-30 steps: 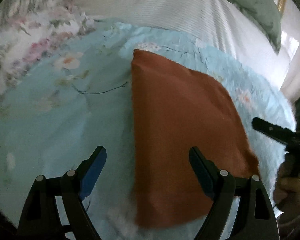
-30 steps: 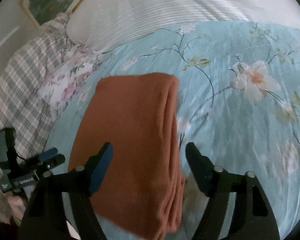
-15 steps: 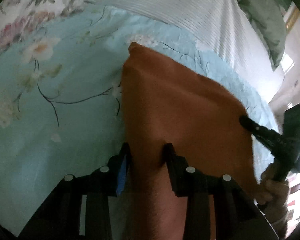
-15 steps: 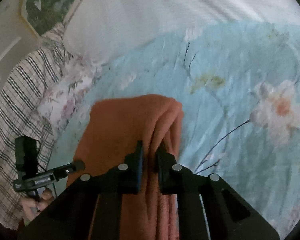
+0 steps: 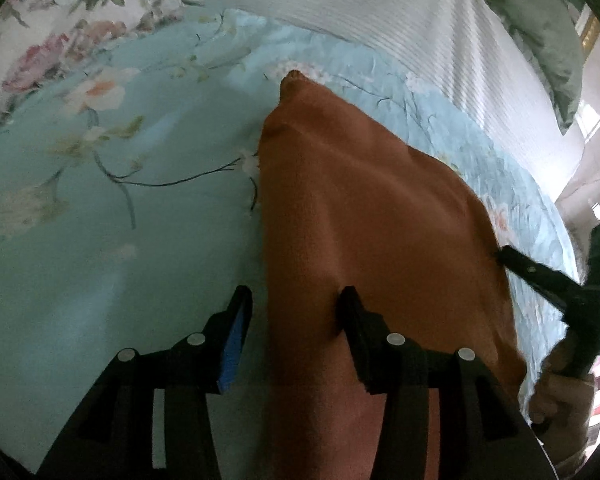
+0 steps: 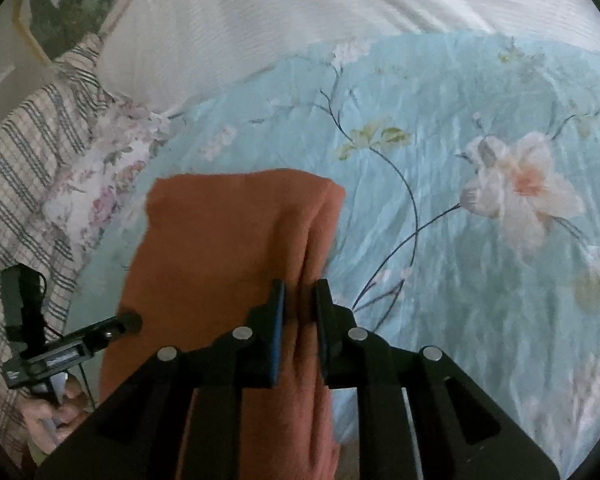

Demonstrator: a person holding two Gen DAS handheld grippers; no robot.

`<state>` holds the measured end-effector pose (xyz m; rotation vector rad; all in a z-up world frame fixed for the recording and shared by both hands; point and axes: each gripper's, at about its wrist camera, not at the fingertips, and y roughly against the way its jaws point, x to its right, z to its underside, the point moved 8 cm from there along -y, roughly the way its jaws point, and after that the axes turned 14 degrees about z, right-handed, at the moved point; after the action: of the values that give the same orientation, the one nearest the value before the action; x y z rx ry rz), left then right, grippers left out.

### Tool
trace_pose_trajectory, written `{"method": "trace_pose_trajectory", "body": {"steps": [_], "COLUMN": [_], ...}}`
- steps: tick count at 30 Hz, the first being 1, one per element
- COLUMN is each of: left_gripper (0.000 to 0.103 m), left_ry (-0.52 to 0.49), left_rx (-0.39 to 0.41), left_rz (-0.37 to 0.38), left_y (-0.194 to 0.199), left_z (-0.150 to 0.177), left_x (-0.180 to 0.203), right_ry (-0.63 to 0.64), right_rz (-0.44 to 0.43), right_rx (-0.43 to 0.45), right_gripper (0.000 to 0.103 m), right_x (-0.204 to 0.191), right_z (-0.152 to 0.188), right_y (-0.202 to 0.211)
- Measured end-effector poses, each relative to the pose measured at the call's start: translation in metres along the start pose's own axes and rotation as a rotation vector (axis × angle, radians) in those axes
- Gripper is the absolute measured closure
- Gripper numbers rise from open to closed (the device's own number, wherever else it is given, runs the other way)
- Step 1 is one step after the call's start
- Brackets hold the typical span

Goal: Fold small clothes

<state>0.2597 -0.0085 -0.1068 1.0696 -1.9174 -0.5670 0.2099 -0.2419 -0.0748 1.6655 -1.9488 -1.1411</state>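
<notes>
Since half a second ago, the left tongs (image 5: 296, 308) have spread from a narrow grip on the orange garment (image 5: 372, 216) to a partly released stance, with the garment's left edge lying between the fingers and only the right finger against the cloth. Right tongs (image 6: 300, 300) are clenched on the layered right edge of the garment (image 6: 228, 240), both pads pressing the folds together. Garment position: folded, resting on the blue floral bedspread (image 5: 120, 240) of the bed, raised at its near end where the tongs meet it. At the far side, a white striped pillow (image 6: 300, 12) borders the bedspread (image 6: 480, 280). At the left of the right wrist view lies a plaid cloth (image 6: 16, 168).
</notes>
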Motion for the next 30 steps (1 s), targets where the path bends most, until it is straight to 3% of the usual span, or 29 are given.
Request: {"method": "trace_pose_trajectory", "body": {"steps": [6, 9, 12, 17, 22, 27, 30], "left_gripper": [0.057, 0.055, 0.049, 0.049, 0.049, 0.039, 0.024], "left_ry": [-0.02, -0.045, -0.011, -0.009, -0.027, -0.066, -0.084], "left_rx": [0.001, -0.009, 0.008, 0.019, 0.028, 0.023, 0.03], "left_rz": [0.002, -0.017, 0.014, 0.008, -0.026, -0.107, -0.138], "left_y": [0.02, 0.015, 0.015, 0.028, 0.046, 0.065, 0.076], "left_z": [0.03, 0.045, 0.047, 0.05, 0.061, 0.085, 0.096], "left_x": [0.009, 0.007, -0.002, 0.002, 0.008, 0.008, 0.008], "right_ry": [0.081, 0.11, 0.037, 0.046, 0.052, 0.106, 0.116], "right_rz": [-0.113, -0.053, -0.094, -0.047, -0.053, -0.023, -0.013], "right_rx": [-0.054, -0.113, -0.085, -0.074, -0.065, -0.037, -0.019], "right_gripper": [0.084, 0.079, 0.08, 0.078, 0.061, 0.051, 0.045], "right_x": [-0.034, -0.032, -0.024, -0.025, -0.028, -0.025, -0.022], "right_z": [0.045, 0.071, 0.07, 0.07, 0.076, 0.096, 0.105], "right_y": [0.022, -0.007, -0.01, 0.011, 0.029, 0.055, 0.069]}}
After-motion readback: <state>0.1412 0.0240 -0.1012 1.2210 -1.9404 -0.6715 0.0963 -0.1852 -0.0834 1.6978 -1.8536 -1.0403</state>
